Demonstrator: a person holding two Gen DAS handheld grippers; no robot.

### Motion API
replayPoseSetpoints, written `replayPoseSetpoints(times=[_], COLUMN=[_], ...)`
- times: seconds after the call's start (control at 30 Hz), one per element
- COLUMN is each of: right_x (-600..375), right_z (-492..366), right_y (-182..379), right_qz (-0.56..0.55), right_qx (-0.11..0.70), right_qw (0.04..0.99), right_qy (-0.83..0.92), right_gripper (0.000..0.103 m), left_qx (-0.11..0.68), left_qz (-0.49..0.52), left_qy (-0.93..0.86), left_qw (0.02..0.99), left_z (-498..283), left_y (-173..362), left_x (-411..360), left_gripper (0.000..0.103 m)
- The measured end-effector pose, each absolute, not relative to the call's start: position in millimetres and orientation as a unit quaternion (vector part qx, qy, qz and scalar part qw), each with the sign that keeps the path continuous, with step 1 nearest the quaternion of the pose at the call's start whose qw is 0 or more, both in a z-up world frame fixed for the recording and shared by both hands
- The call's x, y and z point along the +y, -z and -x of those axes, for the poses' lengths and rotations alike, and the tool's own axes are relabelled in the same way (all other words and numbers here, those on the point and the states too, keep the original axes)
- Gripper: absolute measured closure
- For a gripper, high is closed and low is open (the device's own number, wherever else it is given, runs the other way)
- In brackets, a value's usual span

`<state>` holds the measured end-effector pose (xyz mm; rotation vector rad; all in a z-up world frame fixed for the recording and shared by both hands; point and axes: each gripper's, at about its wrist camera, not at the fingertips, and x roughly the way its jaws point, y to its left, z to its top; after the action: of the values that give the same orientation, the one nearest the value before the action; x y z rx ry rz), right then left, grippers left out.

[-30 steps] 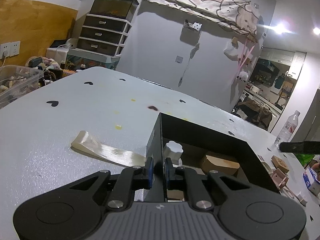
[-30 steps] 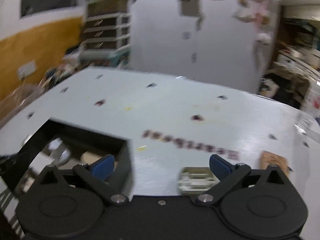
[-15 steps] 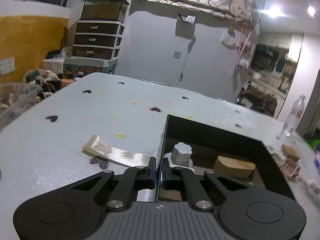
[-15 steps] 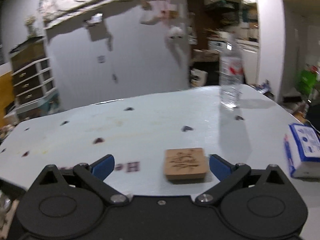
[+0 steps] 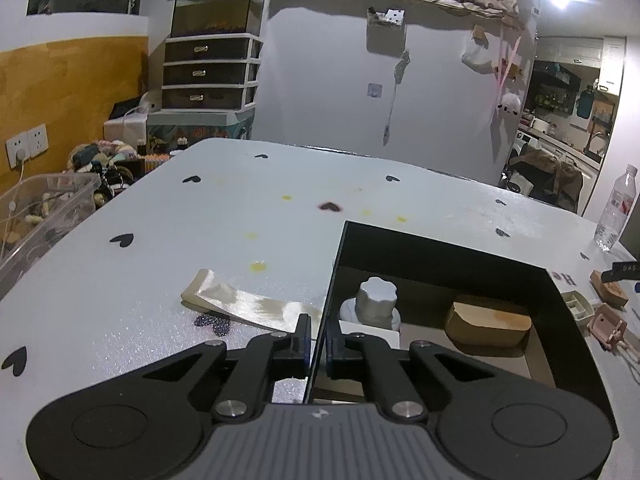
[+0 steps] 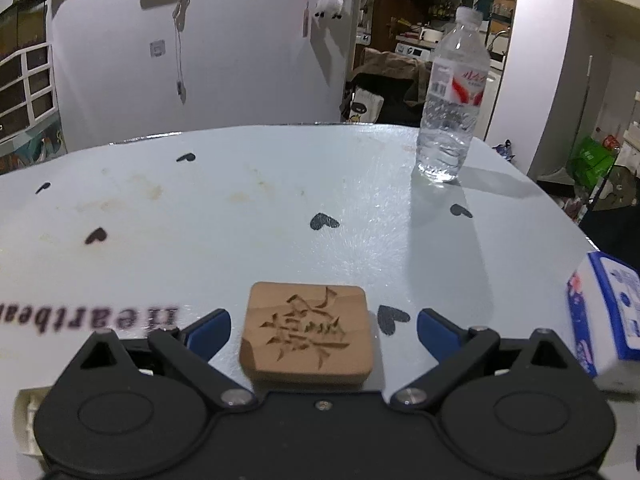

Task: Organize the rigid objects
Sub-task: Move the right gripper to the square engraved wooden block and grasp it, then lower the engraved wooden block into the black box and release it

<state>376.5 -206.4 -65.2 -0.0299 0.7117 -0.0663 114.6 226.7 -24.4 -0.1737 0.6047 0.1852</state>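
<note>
The left gripper [image 5: 318, 340] is clenched on the near left wall of the black box [image 5: 440, 252], one pad outside and one inside — the thin wall pinched between them at the lower centre of the left wrist view. Inside the box, a grey knobbed cap on a white base [image 5: 376, 300] stands in the near left corner, and a tan wooden block [image 5: 490, 322] lies to its right. A cream strip [image 5: 244, 304] lies flat on the white table [image 5: 200, 220] just left of the box. At the right edge of that view a few small pieces sit beside the box: a pale tray [image 5: 578, 306] and a pink piece [image 5: 608, 324].

In the right wrist view, the right gripper [image 6: 322, 330] stands released, its blue pads [image 6: 210, 330] wide apart. A carved wooden tile [image 6: 308, 334] lies flat on the table between them at the lower centre — neither pad touches it. A water bottle [image 6: 452, 96] stands upright in the upper right, and a blue and white packet [image 6: 604, 316] lies at the right edge.
</note>
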Motion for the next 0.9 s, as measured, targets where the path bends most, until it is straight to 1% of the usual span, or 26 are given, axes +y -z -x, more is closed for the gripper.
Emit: replayPoseSetpoints(times=[0.2,0.3,0.33,0.37,0.43,0.67,0.9], right_x=[-211.4,-206.8,-205.1,-204.1,-201.9,-199.7,-193.0], right_z=[-390.7,-396.7,-398.8,-400.8,-403.0,-395.8,-366.4], right_y=[73.2,75.6,76.8,77.7,77.4,70.9,40.8], right_qz=[0.005,0.015,0.019,0.023,0.03,0.033,0.022], right_qx=[0.361,0.373,0.377,0.38,0.379,0.375,0.348], right_qw=[0.933,0.928,0.926,0.925,0.925,0.927,0.937], right_qy=[0.009,-0.004,-0.006,-0.007,-0.007,-0.005,-0.012], right_gripper=[0.005,0.012,0.017,0.018,0.022,0.023,0.024], left_qx=[0.309,0.312,0.312,0.311,0.31,0.307,0.307], left_qz=[0.084,0.087,0.087,0.089,0.094,0.1,0.1], left_qy=[-0.096,-0.1,-0.1,-0.101,-0.099,-0.094,-0.097], left_qw=[0.942,0.941,0.941,0.941,0.941,0.942,0.942], left_z=[-119.6,-120.5,-120.5,-120.6,-120.4,-125.9,-129.7], left_y=[21.6,20.7,20.7,20.7,20.9,22.5,23.9], left_x=[225.2,224.9,224.8,225.0,226.3,229.0,227.8], left_gripper=[0.096,0.096,0.096,0.096,0.096,0.096,0.095])
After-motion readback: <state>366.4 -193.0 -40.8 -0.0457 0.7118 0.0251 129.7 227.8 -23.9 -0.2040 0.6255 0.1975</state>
